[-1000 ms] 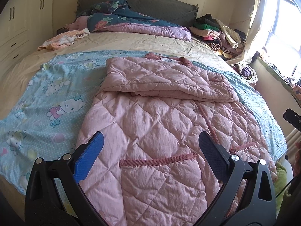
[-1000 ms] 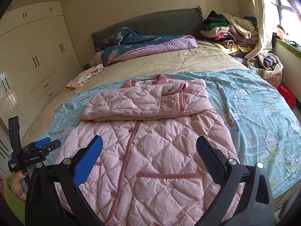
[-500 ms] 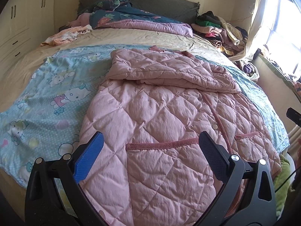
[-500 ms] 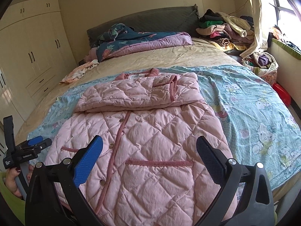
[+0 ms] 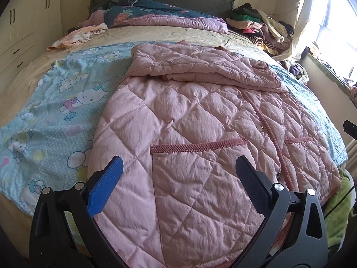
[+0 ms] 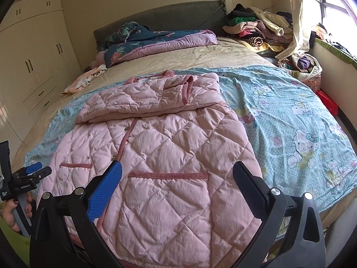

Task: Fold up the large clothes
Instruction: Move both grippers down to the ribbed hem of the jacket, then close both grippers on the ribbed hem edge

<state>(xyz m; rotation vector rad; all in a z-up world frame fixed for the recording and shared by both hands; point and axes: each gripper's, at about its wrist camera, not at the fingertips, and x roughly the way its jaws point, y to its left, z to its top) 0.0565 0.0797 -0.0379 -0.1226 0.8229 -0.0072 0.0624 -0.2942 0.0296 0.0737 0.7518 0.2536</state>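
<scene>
The left gripper [image 5: 178,183] and right gripper [image 6: 177,182] hover spread wide, holding nothing, above the hem of the pink quilted coat [image 6: 156,156]. The coat's 2 sleeves lie folded across its chest on the blue cartoon sheet [image 6: 290,116].

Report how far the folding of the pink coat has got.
Done: the pink quilted coat lies flat on the blue cartoon-print sheet, its sleeves folded across the chest. In hand: nothing; left claw and right claw hover open over the hem. Left: folding the body up.
</scene>
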